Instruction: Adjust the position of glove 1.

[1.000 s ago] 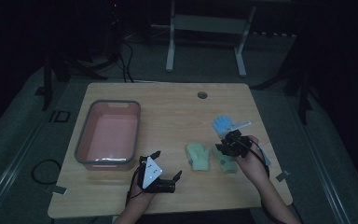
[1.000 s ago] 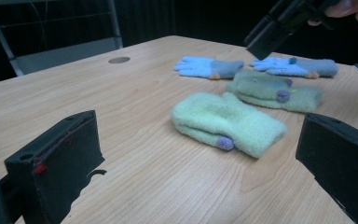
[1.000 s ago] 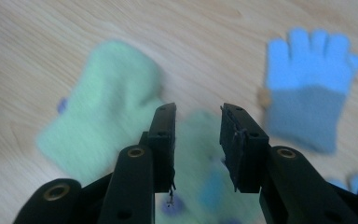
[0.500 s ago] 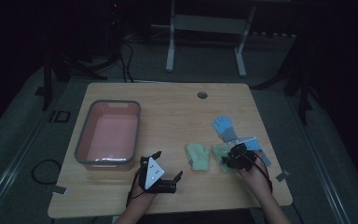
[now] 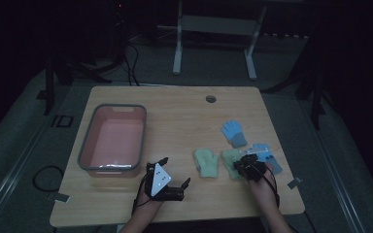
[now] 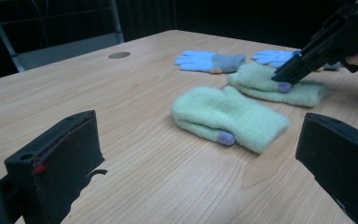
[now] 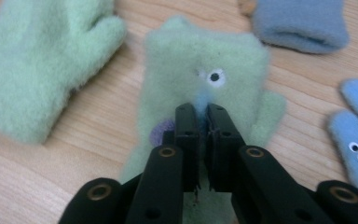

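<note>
Right tool pinches the right-hand green mitten; pink tub lies far left across the surface.

The pale green fleece mitten with a sewn eye [image 7: 205, 70] lies flat on the wooden surface [image 5: 184, 121] near its right front, long axis running away from the person, directly under the right tool [image 7: 200, 119], whose jaws have just been closing and now clamp a fold of its fleece. Its twin, a second pale green mitten [image 5: 206, 162], lies just beside it to the left, two light blue knit gloves [image 5: 234, 133] behind and to the right. Pink plastic tub with grey rim [image 5: 112, 141] sits well apart, left. Left tool [image 5: 167, 182] rests near the front edge, jaws apart, empty, nearer the tub. Right forearm comes in low, tool tipped down.
</note>
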Action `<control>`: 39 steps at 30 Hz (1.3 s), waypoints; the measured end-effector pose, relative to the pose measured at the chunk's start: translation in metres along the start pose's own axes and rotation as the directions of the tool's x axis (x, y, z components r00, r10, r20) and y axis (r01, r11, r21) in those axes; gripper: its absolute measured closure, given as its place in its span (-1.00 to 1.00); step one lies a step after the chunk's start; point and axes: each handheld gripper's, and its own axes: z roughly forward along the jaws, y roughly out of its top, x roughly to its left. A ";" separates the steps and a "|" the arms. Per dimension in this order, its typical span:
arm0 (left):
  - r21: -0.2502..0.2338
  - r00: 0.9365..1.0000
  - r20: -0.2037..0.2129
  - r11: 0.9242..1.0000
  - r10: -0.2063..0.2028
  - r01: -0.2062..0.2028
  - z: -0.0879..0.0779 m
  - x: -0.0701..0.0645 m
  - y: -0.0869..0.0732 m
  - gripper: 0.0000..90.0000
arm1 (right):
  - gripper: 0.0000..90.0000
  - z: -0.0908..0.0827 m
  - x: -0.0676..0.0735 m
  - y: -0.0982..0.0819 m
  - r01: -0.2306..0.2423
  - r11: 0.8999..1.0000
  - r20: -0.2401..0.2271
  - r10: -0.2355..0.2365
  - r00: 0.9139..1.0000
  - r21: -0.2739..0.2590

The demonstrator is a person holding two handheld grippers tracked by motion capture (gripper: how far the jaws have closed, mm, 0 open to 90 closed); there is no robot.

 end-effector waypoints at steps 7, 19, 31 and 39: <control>-0.001 1.000 0.003 1.000 -0.008 0.008 0.000 0.001 0.000 -0.99 | 0.91 -0.021 -0.003 0.017 -0.004 0.999 0.022 0.005 1.000 -0.041; -0.009 1.000 0.004 1.000 -0.011 0.011 -0.001 0.001 0.000 -0.99 | 0.92 -0.050 0.022 0.058 0.018 0.992 0.034 -0.014 0.999 -0.121; -0.027 0.999 0.032 0.999 -0.019 0.020 -0.003 -0.001 0.003 -1.00 | 0.92 -0.043 0.068 0.082 0.027 0.995 0.019 -0.025 1.000 -0.095; -0.037 1.000 0.010 0.999 -0.010 0.010 -0.007 0.000 0.004 -0.99 | 0.92 -0.024 0.088 0.080 0.029 0.998 0.008 -0.028 1.000 -0.058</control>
